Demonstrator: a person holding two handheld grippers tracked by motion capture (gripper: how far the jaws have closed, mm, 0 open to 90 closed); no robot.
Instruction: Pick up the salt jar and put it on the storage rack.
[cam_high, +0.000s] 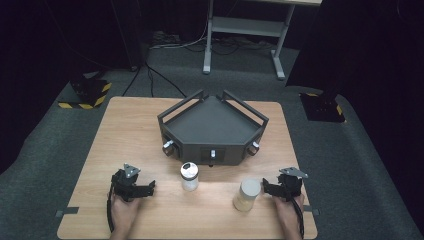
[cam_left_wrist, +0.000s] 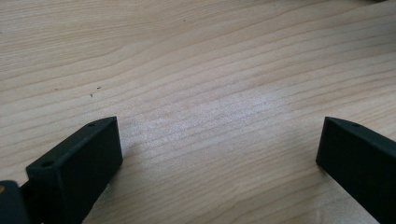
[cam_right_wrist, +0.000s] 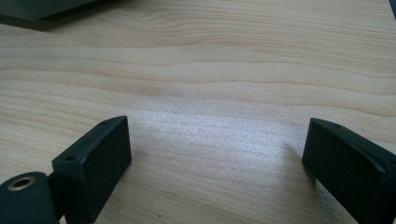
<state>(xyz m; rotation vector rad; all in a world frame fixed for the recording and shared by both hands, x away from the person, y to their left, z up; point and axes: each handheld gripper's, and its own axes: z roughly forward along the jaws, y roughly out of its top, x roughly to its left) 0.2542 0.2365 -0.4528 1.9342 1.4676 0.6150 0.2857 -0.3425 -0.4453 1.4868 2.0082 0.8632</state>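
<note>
My left gripper (cam_high: 149, 188) rests low over the wooden table (cam_high: 125, 130) near its front left, jaws wide apart, with bare wood between them (cam_left_wrist: 219, 140). At the front right, my right gripper (cam_high: 266, 188) also stands open over bare wood (cam_right_wrist: 217, 140). A small clear jar (cam_high: 189, 176) with a dark-rimmed lid stands between the two hands, right of the left gripper. A jar of beige contents (cam_high: 247, 195) stands just left of the right gripper, apart from its jaws.
A dark angular tray (cam_high: 212, 127) with raised rails and small knobs on its front faces sits at the table's middle rear; its edge (cam_right_wrist: 37, 11) shows in the right gripper view. Behind the table are a desk frame (cam_high: 245, 30), cables and dark floor.
</note>
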